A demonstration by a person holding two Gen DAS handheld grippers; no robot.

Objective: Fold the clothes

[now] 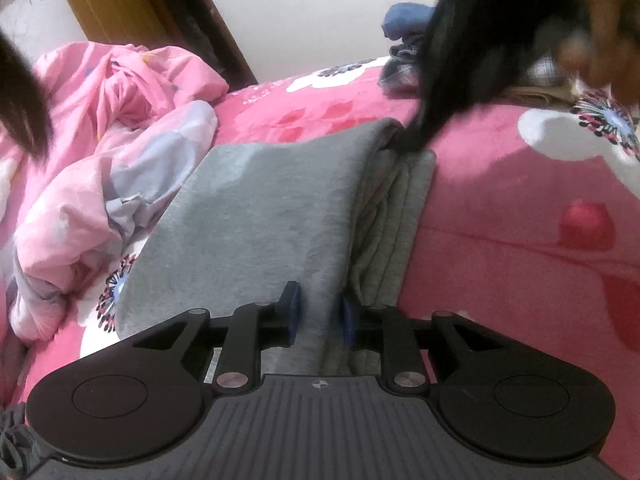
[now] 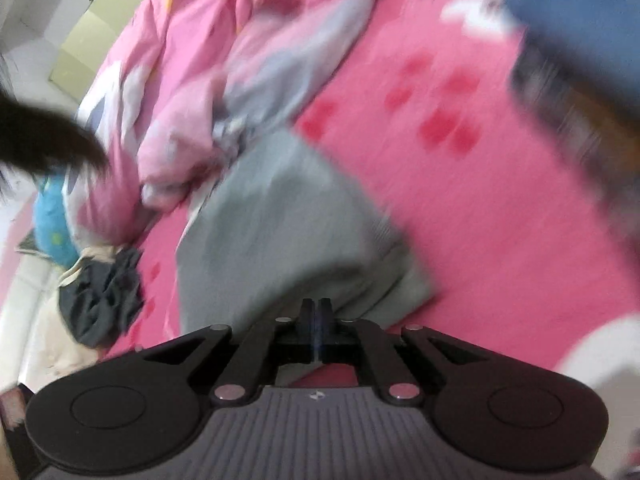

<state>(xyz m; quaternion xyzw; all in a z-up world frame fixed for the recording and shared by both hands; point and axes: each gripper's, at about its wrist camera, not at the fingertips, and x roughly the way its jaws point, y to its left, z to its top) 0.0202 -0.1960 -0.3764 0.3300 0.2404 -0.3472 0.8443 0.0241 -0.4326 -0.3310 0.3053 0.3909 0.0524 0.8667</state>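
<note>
Folded grey garment [image 1: 260, 216] lies flat on pink floral bed [image 1: 500, 248], beside crumpled pink quilt [image 1: 100, 152]. Left claw [image 1: 320, 316] slightly spread, garment's folded edge between pads, not pinched. Right claw [image 2: 316, 316] pressed together, empty, above garment's near edge.

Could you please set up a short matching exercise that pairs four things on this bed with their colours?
Things:
1. folded garment
2. crumpled quilt
3. bedspread
4. crumpled cloth at the bed's edge

Colours:
A. dark charcoal
B. deep pink with white flowers
C. grey
D. pale pink and lilac

Pairs: 1-C, 2-D, 3-B, 4-A
</note>
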